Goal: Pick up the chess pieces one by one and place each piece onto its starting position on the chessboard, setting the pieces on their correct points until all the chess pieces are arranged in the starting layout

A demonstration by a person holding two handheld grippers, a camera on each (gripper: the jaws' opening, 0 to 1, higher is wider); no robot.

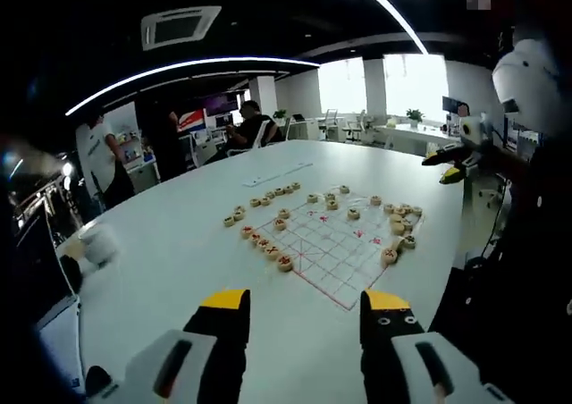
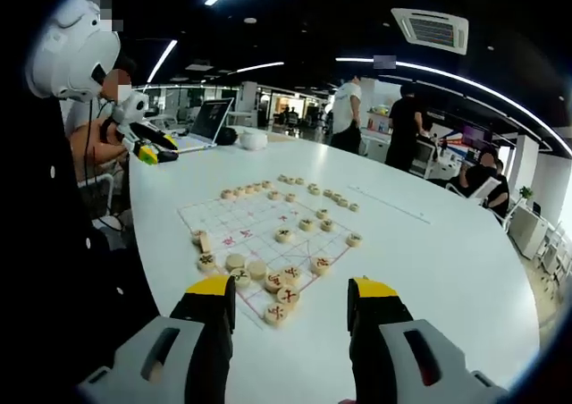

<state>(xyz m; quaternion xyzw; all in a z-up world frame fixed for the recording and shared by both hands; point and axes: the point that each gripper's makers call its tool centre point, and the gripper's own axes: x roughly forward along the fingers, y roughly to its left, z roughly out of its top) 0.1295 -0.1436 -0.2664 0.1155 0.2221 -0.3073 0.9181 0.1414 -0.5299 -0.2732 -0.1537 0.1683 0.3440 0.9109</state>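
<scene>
Left hand-held gripper [image 1: 306, 319]: two black jaws with yellow tips on grey-white bodies, rising from 6 o'clock in the left gripper view. Jaws parted wide, gap bare, nothing held, held above the surface.

Right hand-held gripper [image 2: 290, 306]: same black, yellow-tipped, grey-bodied build, rising from 6 o'clock in the right gripper view. Jaws spread apart, nothing between them, raised off the surface.
</scene>
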